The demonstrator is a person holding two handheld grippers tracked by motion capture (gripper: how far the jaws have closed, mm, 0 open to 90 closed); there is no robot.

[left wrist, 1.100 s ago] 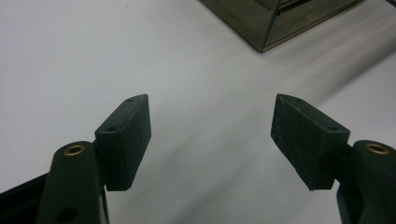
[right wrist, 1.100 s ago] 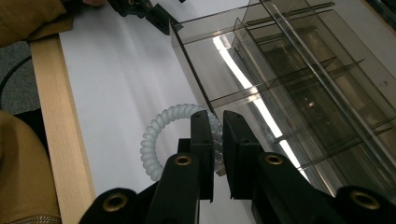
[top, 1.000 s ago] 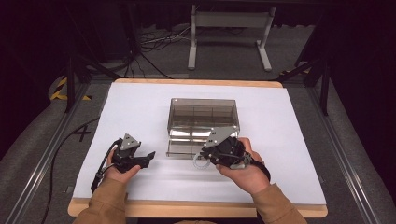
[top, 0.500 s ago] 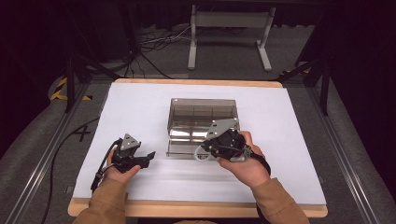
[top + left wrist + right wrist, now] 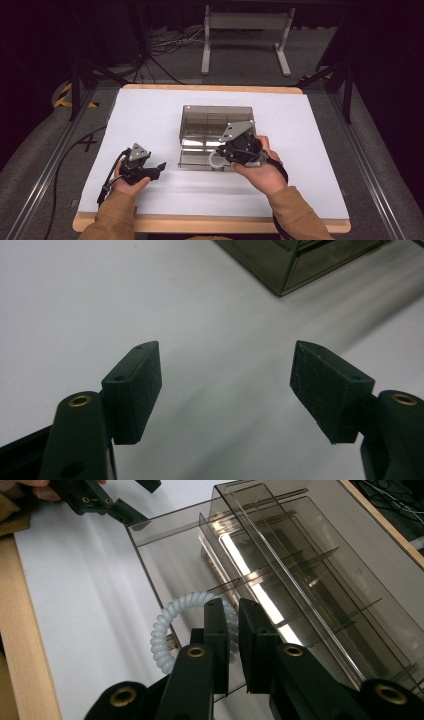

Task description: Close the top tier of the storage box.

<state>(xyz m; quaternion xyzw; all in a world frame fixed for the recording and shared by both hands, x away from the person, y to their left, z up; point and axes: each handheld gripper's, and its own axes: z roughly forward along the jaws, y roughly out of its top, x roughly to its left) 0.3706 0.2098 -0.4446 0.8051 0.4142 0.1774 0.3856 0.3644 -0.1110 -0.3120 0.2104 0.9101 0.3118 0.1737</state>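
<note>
Tongs in the person's right hand (image 5: 239,150) sit just right of centre in the high view, their jaws drawn nearly together on a white coiled ring (image 5: 172,625). In the right gripper view the ring loops out to the left of the jaws, at lower centre of the frame, and passes between the two black pads; a thin gap shows between the pads above it. The ring hangs at the near edge of a smoky clear plastic organizer box (image 5: 300,580), whose thin dividers split it into long compartments running toward the upper right of that frame. Whether the ring touches the box wall cannot be told.

In the high view the box (image 5: 210,125) stands at the middle of the white worktop (image 5: 150,115), with its near rim just under the right tongs.

Left tongs (image 5: 155,170) lie low at the lower left of the high view, well apart from the box, held by the left hand (image 5: 127,180). In the left gripper view their jaws stand wide, holding nothing, with bare white worktop (image 5: 100,300) between them and a corner of the box (image 5: 290,265) at the upper right of the frame.
</note>
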